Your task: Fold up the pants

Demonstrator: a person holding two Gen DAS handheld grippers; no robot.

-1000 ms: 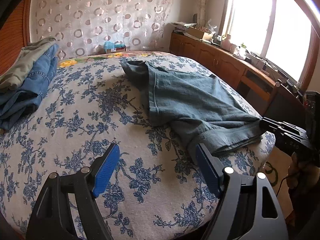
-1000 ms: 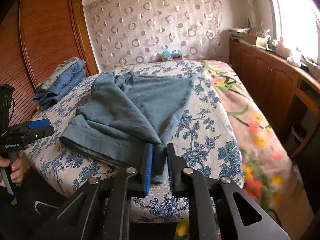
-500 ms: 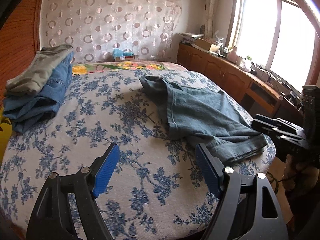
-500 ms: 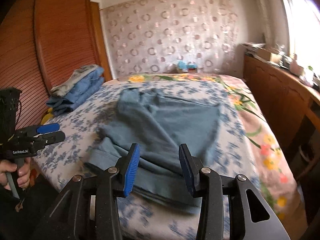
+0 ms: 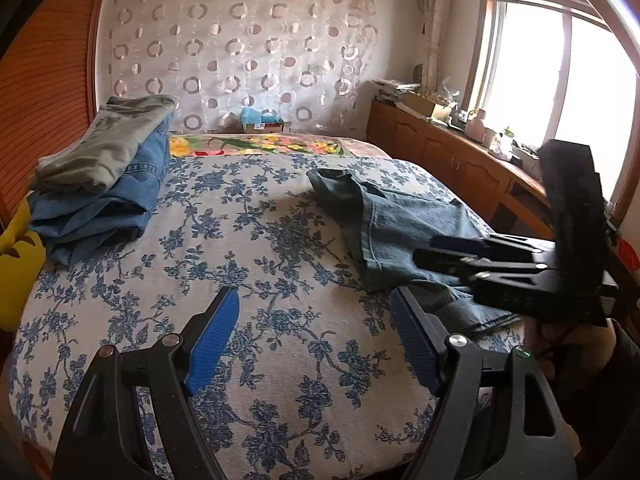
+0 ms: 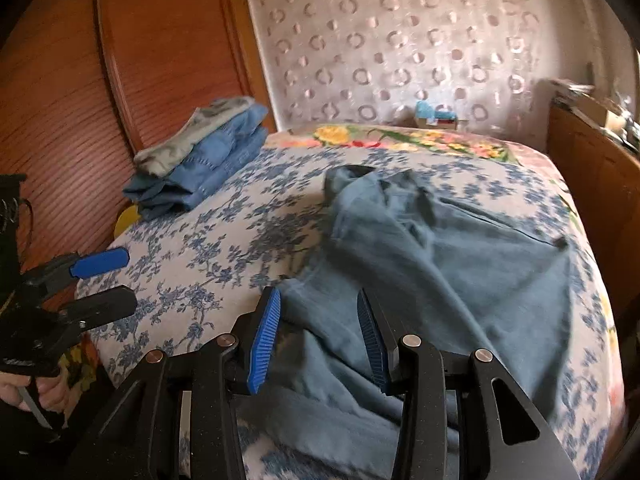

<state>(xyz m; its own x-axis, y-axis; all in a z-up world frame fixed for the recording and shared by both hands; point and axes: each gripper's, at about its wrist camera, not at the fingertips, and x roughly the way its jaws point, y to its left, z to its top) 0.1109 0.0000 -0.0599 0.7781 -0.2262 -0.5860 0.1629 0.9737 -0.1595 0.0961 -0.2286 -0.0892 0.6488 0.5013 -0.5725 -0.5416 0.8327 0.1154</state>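
The pants [image 6: 448, 264] lie on the bed [image 5: 248, 248], toward its window side and reaching down to the near edge; they are bunched lengthwise, one layer thrown over another, with the waist end crumpled toward the headboard and the hems near the foot of the bed; the folds are loose and uneven, so the job looks only partly done; a rough first fold seems laid, while squaring it and folding it shorter are left.

The right tool [image 6: 316, 340] hangs just over the hem end of the pants; its jaws have just been opening, and they stand partly apart with cloth below them but nothing pinched between the pads; it has let the fabric go. The left tool [image 5: 316, 340] is over bare bedspread, beside the pants and well clear of them; its jaws stand wide and hold nothing.

A pile [image 5: 100, 184] of folded clothes, grey cloth on top of blue denim, sits at the far side of the bed from the pants, by the wooden wardrobe; it looks like finished work, and the pants would likely join it once folded.

Judging by how things lie, what is left is to flatten the wrinkled waist end, line up the legs, and bring the hems up toward the waist; both tools are free for that.
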